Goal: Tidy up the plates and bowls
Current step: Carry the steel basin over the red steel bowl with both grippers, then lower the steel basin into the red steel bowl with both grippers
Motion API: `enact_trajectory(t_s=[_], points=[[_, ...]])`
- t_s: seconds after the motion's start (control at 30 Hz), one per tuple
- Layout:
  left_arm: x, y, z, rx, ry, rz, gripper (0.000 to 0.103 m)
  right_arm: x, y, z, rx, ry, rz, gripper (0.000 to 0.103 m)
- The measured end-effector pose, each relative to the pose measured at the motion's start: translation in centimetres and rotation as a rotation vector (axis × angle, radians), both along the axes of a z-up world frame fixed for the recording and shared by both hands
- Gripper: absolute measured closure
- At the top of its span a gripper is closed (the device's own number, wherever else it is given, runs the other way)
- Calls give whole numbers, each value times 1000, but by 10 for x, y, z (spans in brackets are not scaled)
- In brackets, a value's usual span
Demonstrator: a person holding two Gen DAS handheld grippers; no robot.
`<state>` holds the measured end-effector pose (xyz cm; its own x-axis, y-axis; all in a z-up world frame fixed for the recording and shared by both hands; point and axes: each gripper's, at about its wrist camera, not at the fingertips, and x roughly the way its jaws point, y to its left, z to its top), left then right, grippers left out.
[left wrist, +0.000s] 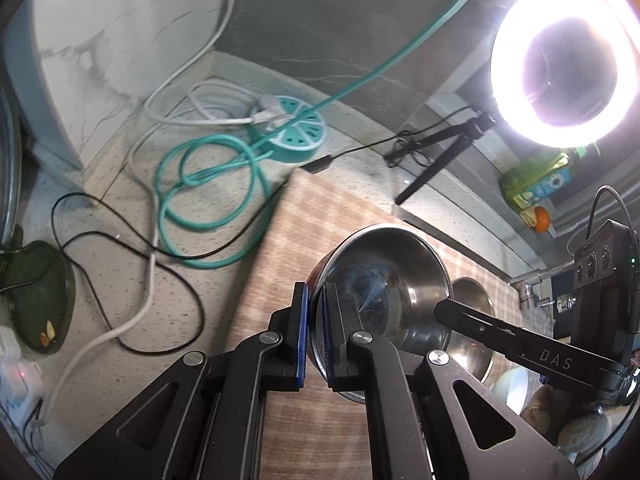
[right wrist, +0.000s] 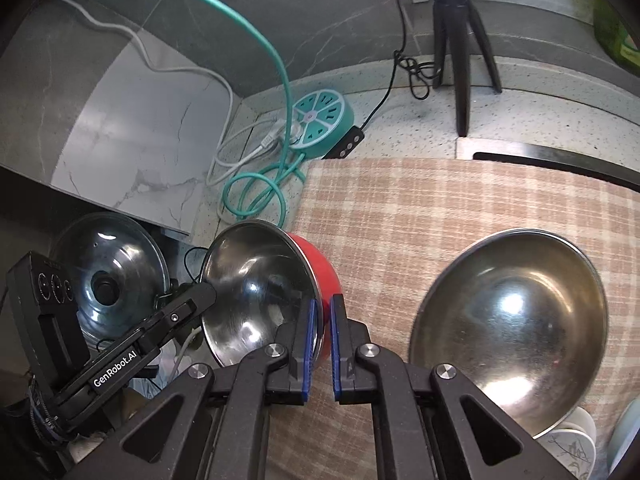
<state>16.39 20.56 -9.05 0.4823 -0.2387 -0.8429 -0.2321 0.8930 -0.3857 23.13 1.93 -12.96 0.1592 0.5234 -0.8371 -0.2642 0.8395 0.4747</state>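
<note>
Red-backed steel bowl (right wrist: 256, 292), tilted on edge, both tools (right wrist: 322, 344) pinching rim

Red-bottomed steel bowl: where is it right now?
The red-bottomed bowl is tilted, both grippers pinching opposite rims, over the checkered cloth's left edge, left of the larger steel bowl.

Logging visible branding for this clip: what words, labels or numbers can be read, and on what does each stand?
"DAS" on the finger of the right gripper, seen from the left wrist.
"GenRobot.AI" on the finger of the left gripper, seen from the right wrist.
The green carton on the ledge carries print, too blurred to read.
No readable text on either bowl.
</note>
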Motion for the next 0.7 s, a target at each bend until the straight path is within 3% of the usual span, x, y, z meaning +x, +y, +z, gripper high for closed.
enact_trajectory(t_s=[0.7], points=[[23, -92, 13, -9, -17, -184, 98, -7, -100, 24, -2, -25, -145, 96]])
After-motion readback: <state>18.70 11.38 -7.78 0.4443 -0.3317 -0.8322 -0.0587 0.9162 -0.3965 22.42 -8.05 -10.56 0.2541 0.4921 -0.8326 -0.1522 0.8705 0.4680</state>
